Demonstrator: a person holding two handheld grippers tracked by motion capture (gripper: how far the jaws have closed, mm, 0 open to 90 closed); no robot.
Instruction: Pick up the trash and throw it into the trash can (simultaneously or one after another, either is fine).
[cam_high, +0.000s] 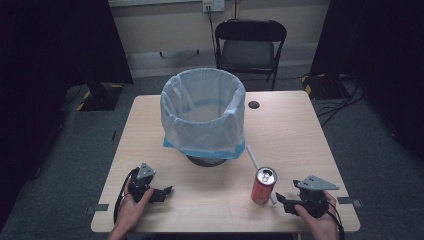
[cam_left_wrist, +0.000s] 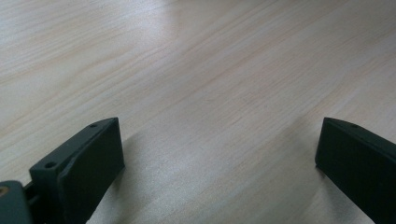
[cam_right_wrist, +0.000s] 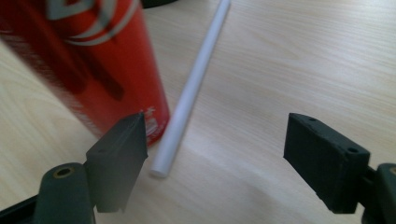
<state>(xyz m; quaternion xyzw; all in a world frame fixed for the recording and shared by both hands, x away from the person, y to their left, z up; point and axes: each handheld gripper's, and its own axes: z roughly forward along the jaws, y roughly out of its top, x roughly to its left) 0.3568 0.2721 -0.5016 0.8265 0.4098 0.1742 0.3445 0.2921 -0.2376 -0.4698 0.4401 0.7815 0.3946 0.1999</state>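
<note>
A red drink can stands upright near the table's front edge, right of centre. A white straw lies on the wood behind and beside it, running toward the bin. My right gripper sits low just right of the can, open, its jaws wide with nothing between them. In the right gripper view the can rises just beyond the left jaw, and the straw has its near end lying in front of the jaws. My left gripper rests at the front left, open over bare wood.
A bin lined with a clear, blue-tinted bag stands at the table's middle. A small dark hole marks the table's far right. A black chair stands behind the table. Cables lie on the floor at the right.
</note>
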